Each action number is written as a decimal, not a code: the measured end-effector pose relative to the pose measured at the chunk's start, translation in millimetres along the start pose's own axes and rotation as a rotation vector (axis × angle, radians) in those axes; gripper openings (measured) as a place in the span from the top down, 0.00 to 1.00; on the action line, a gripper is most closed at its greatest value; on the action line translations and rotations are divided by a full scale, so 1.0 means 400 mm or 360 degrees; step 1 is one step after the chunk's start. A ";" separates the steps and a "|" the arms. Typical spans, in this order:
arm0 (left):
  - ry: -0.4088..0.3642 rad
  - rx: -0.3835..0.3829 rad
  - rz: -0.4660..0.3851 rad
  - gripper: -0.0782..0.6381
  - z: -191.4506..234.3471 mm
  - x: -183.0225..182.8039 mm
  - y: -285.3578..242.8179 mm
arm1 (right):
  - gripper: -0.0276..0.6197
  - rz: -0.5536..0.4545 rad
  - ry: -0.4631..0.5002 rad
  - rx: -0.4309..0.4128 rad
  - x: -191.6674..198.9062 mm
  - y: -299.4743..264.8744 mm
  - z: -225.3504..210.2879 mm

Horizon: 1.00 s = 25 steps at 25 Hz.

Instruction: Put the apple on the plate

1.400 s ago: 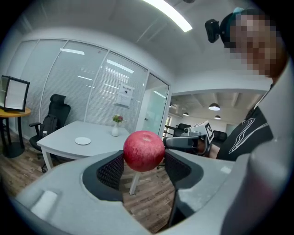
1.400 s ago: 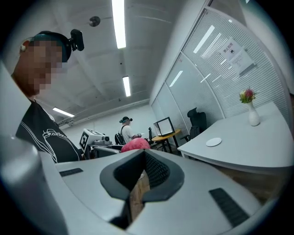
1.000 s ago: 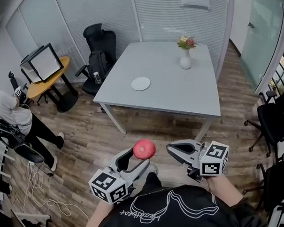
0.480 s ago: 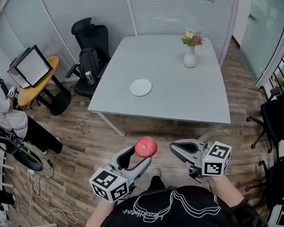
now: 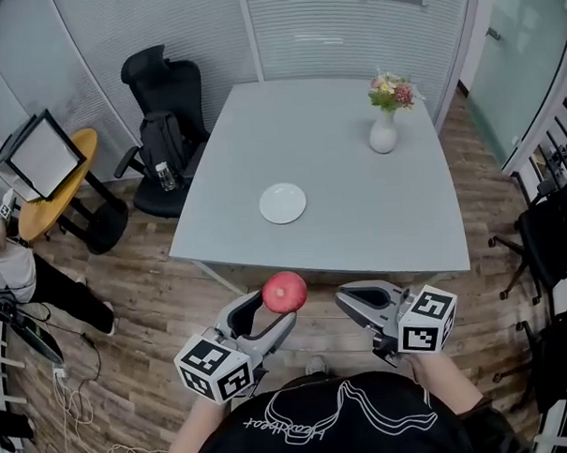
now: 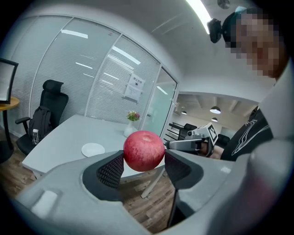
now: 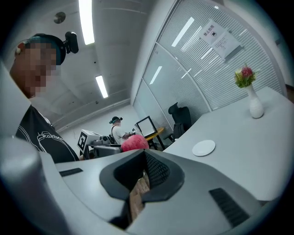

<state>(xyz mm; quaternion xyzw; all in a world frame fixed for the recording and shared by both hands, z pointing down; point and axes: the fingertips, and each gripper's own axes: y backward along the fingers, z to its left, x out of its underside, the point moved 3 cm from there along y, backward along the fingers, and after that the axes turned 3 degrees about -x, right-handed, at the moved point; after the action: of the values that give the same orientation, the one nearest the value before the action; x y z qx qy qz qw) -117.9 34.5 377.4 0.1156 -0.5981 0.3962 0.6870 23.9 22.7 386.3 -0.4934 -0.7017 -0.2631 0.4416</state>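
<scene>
A red apple is held in my left gripper, which is shut on it, above the wooden floor just short of the grey table. In the left gripper view the apple sits between the two dark pads. A small white plate lies on the table's near left part, also seen as the plate and the plate. My right gripper is shut and holds nothing, to the right of the apple.
A white vase with flowers stands at the table's far right. A black office chair is at the table's left, a round yellow side table with a monitor further left. Another person stands at the left edge. More black chairs stand at the right.
The view has moved forward toward the table, so table and plate appear nearer. Both grippers keep their pose, the apple still gripped in the left one.
</scene>
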 end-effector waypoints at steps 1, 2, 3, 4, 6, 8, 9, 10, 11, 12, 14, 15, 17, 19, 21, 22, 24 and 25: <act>-0.0009 0.0011 -0.0005 0.49 0.016 -0.009 -0.004 | 0.94 -0.0007 0.0015 0.0008 -0.012 -0.013 -0.003; -0.0021 0.0023 -0.0012 0.49 0.031 -0.019 -0.007 | 0.94 -0.0015 0.0032 0.0016 -0.025 -0.024 -0.004; -0.0034 0.0033 -0.0022 0.49 0.044 -0.030 -0.012 | 0.94 -0.0021 0.0050 0.0026 -0.037 -0.031 -0.006; -0.0046 0.0042 -0.0033 0.49 0.055 -0.042 -0.018 | 0.94 -0.0025 0.0068 0.0039 -0.047 -0.037 -0.010; -0.0060 0.0055 -0.0052 0.49 0.072 -0.063 -0.029 | 0.94 -0.0024 0.0089 0.0068 -0.062 -0.043 -0.019; -0.0067 0.0067 -0.0058 0.49 0.081 -0.075 -0.043 | 0.94 -0.0022 0.0088 0.0085 -0.068 -0.044 -0.033; -0.0075 0.0070 -0.0057 0.49 0.085 -0.078 -0.052 | 0.94 -0.0026 0.0084 0.0090 -0.071 -0.043 -0.042; -0.0089 0.0069 -0.0055 0.49 0.089 -0.081 -0.062 | 0.94 -0.0030 0.0082 0.0095 -0.074 -0.042 -0.053; -0.0106 0.0064 -0.0050 0.49 0.095 -0.084 -0.074 | 0.94 -0.0033 0.0083 0.0098 -0.078 -0.043 -0.064; -0.0123 0.0057 -0.0044 0.49 0.100 -0.086 -0.085 | 0.94 -0.0036 0.0087 0.0097 -0.082 -0.046 -0.076; -0.0142 0.0049 -0.0033 0.49 0.109 -0.088 -0.107 | 0.94 -0.0042 0.0092 0.0086 -0.090 -0.056 -0.097; -0.0142 0.0047 -0.0030 0.49 0.114 -0.090 -0.118 | 0.94 -0.0046 0.0091 0.0079 -0.095 -0.062 -0.108; -0.0133 0.0040 -0.0025 0.49 0.129 -0.099 -0.138 | 0.94 -0.0054 0.0083 0.0063 -0.112 -0.077 -0.134; -0.0124 0.0025 -0.0020 0.49 0.152 -0.113 -0.160 | 0.94 -0.0051 0.0076 0.0048 -0.133 -0.093 -0.166; -0.0109 0.0000 -0.0014 0.49 0.183 -0.123 -0.182 | 0.94 -0.0037 0.0068 0.0037 -0.150 -0.111 -0.202; -0.0098 -0.0012 -0.0011 0.49 0.198 -0.127 -0.193 | 0.94 -0.0029 0.0062 0.0033 -0.158 -0.120 -0.220; -0.0078 -0.0029 -0.0006 0.49 0.224 -0.137 -0.218 | 0.94 -0.0013 0.0048 0.0026 -0.172 -0.135 -0.254; -0.0071 -0.0036 -0.0005 0.49 0.235 -0.143 -0.231 | 0.94 -0.0002 0.0042 0.0023 -0.179 -0.141 -0.271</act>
<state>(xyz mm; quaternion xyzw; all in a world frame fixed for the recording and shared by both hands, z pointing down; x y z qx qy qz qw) -121.8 -109.2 378.4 0.1175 -0.6176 0.3856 0.6753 19.5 -118.7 378.1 -0.4861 -0.6981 -0.2648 0.4542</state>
